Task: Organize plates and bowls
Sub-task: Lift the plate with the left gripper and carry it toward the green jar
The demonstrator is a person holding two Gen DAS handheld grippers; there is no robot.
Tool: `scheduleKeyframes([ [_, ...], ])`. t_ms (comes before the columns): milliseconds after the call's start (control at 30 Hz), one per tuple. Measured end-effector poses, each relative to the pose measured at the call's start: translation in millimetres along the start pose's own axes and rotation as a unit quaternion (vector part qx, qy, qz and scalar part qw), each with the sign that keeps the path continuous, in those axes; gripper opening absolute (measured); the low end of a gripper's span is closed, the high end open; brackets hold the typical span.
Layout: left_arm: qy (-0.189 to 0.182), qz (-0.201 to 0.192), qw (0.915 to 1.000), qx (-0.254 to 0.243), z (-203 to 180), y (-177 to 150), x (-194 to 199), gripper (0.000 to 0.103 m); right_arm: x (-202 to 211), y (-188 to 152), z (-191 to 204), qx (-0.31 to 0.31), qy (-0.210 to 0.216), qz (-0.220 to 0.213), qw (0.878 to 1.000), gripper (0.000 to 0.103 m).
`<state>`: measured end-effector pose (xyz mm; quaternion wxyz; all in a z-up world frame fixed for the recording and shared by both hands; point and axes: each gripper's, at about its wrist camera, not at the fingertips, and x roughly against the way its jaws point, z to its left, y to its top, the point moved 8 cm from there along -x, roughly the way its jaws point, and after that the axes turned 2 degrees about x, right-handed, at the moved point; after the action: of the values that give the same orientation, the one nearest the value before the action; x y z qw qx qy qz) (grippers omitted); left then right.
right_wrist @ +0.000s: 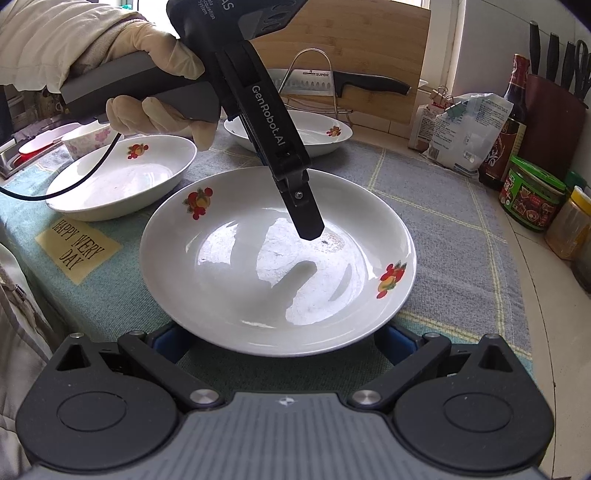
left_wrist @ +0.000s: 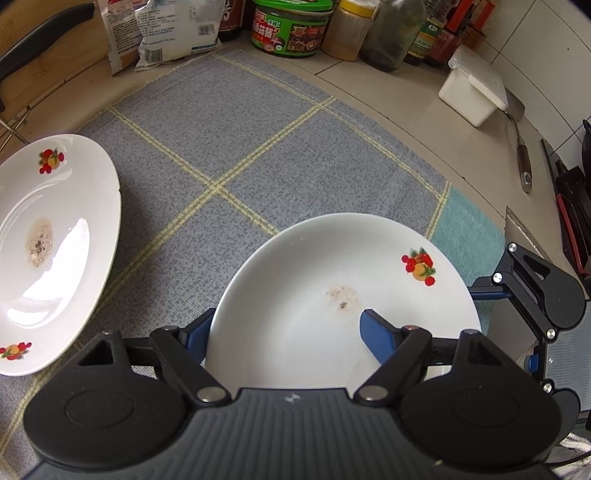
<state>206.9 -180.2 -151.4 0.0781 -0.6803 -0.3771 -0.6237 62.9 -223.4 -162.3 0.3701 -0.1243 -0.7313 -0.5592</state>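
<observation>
A white plate (left_wrist: 295, 295) (right_wrist: 240, 258) with fruit prints and a small brown stain lies on the grey checked cloth (left_wrist: 221, 147). My left gripper (left_wrist: 284, 321) (right_wrist: 286, 192), held by a gloved hand (right_wrist: 155, 55), straddles the plate's far rim. One blue pad (left_wrist: 376, 332) rests inside the well and the other (left_wrist: 195, 332) is tucked under the rim, so it is shut on the plate. My right gripper (right_wrist: 277, 343) is open, its blue pads (right_wrist: 395, 347) spread wide beneath the near rim. A second stained plate (left_wrist: 55, 240) (right_wrist: 314, 136) and an oval dish (right_wrist: 122, 173) lie nearby.
Jars and bottles (left_wrist: 291, 26) (right_wrist: 532, 195) and bags (right_wrist: 465, 136) line the counter's back. A knife on a wire rack (right_wrist: 351, 85) stands before a cutting board. A white box (left_wrist: 472, 92), a spatula (left_wrist: 522, 158) and a small floral bowl (right_wrist: 85, 140) sit at the edges.
</observation>
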Motion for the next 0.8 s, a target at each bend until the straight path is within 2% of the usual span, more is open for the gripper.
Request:
scheduleKeyframes([
  [533,-0.001,0.001,1.0000,-0.004,-3,0,2,0.081,-2,3,-1,-0.013,0.015,0.016,1.000,0.103],
  [800,-0.002,-0.008,0.9999,-0.010,-10,11,8,0.081,3,3,-6,-0.012,0.011,0.021,1.000,0.103],
])
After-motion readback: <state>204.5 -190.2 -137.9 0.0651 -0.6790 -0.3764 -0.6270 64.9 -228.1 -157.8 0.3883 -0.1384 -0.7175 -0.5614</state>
